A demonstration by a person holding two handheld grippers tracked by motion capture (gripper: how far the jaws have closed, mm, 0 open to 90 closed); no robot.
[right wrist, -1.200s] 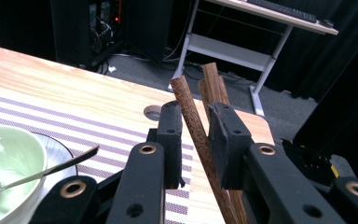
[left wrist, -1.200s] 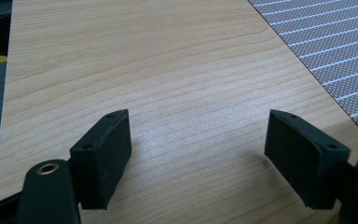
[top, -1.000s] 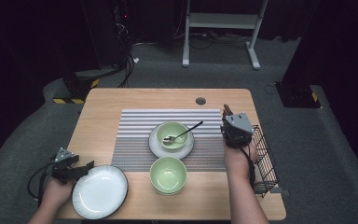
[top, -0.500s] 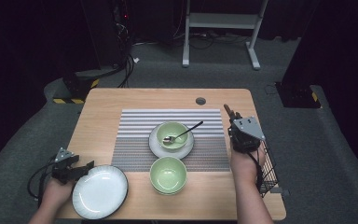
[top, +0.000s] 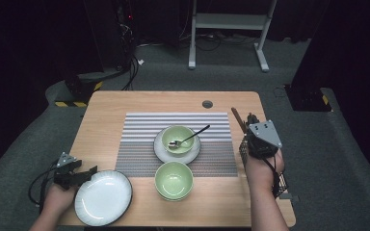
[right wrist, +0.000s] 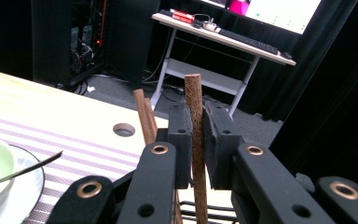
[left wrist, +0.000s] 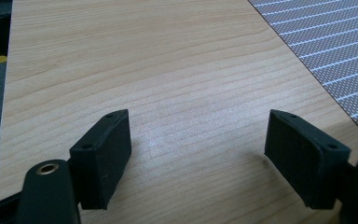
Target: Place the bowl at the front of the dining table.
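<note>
At the tabletop's (top: 125, 103) near-left corner the left hand-held gripper (top: 84, 174) rests low with its jaws spread wide apart and nothing between them; in the left gripper view the pads (left wrist: 103, 156) frame bare wood. Its tips lie just beside the rim of the white plate (top: 103, 198), which sits on the wood at the front edge. To the right of the plate the striped placemat (top: 139, 130) carries a green bowl (top: 174, 180) at its near edge and, behind that, a second green bowl on a saucer (top: 177, 143) with a spoon (top: 191, 137) leaning out to the right. Past the placemat's right edge the right hand-held gripper (top: 248, 126) points away from the person, above a black wire rack (top: 282, 185) at the tabletop's right edge. Its jaws are pinching a brown wooden chopstick (right wrist: 196, 140), which stands upright between the pads in the right gripper view; a second chopstick (right wrist: 144, 116) leans just left of it, outside the pads. Those jaws have just been closing, with the chopstick between them. Compared with a second ago, the right hand-held gripper sits a little farther right, off the placemat's edge, while the left one, the plate and both bowls lie as before
</note>
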